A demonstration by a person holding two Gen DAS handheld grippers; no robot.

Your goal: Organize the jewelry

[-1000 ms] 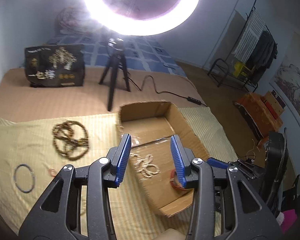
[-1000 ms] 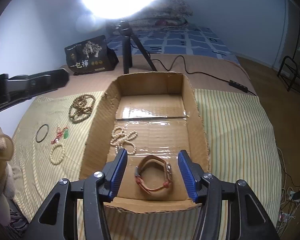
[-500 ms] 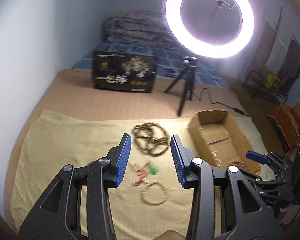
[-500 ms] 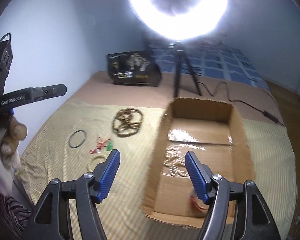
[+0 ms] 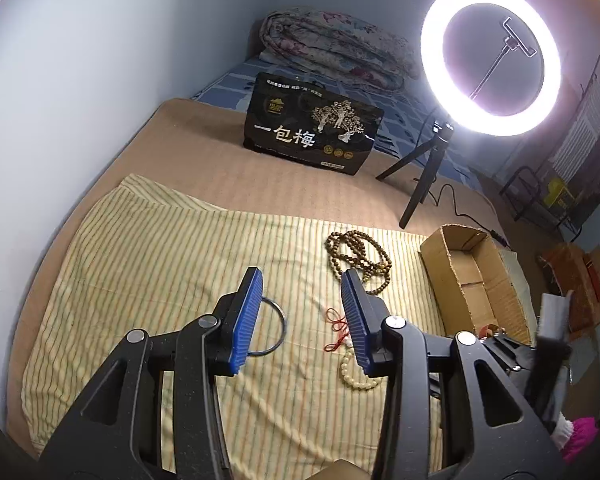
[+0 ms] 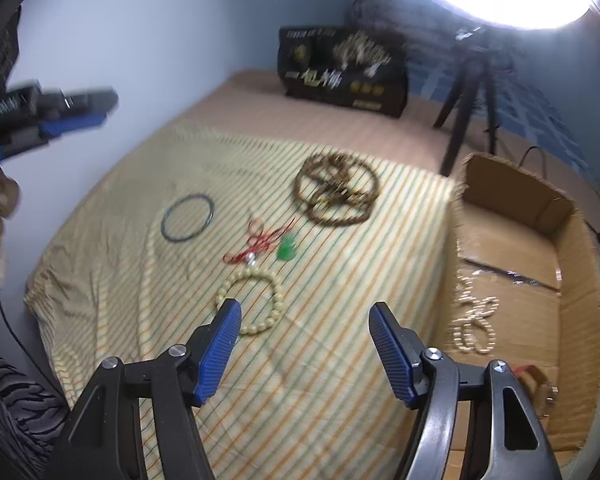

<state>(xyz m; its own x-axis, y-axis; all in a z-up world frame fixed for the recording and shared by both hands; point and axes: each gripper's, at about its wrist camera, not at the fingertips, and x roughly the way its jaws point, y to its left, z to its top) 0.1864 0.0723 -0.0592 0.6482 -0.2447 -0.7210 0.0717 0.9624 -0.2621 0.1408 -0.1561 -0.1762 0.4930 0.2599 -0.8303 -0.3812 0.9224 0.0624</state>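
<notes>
Four pieces left on the striped cloth (image 6: pixel 140 264), cardboard box (image 6: pixel 572 240) at its right edge; cream bead bracelet (image 6: pixel 256 300) nearest, light, floppy, slippery, best pinched across one strand; right gripper (image 6: pixel 304 328) and left gripper (image 5: pixel 300 312) both spread wide, holding nothing.

Left tongs (image 5: pixel 302 318) and right tongs (image 6: pixel 305 350) — both agape, empty; each aloft, angled downward
</notes>
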